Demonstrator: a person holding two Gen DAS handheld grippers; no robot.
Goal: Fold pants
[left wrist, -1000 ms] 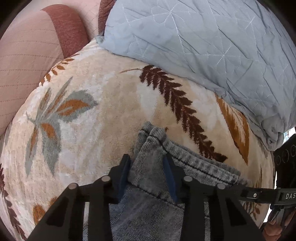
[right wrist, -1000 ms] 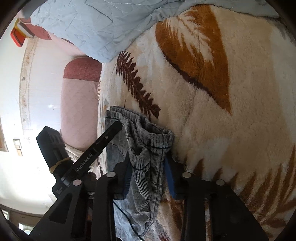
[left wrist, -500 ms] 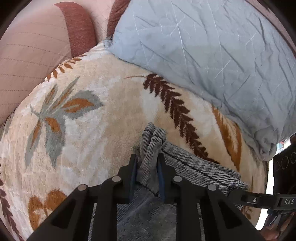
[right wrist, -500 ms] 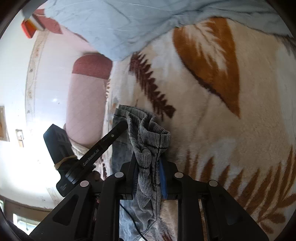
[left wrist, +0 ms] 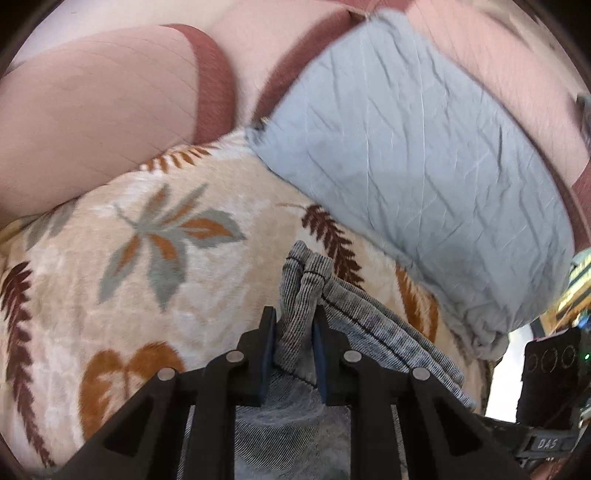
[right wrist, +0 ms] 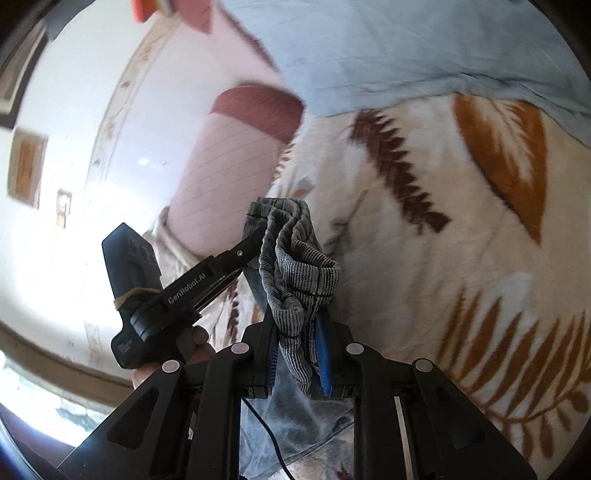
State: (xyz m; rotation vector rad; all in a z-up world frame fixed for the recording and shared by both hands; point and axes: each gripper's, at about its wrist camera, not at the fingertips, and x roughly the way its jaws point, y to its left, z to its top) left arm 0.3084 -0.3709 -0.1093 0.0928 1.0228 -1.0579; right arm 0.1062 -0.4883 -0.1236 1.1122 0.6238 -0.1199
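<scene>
Over blanket (left wrist: 110,295), grippers (left wrist: 293,325) clamping pants (left wrist: 303,295).

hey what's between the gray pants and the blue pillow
Only bare leaf-print blanket, a brown fern frond across it, separates the pants from the blue pillow, seen in the left wrist view.

The pants (left wrist: 354,325) run down behind the left gripper (left wrist: 293,321), so the legs drop off the bottom edge, length untold. Between the right gripper (right wrist: 299,332) jaws the fabric bunches up, its pinched part hidden. The pillow (left wrist: 424,177) is smeared with motion blur, cut off at the right rim. A small orange object (right wrist: 147,5) at the top edge (too clipped and blurred to name). The holding hand (right wrist: 192,350) mostly hidden.
</scene>
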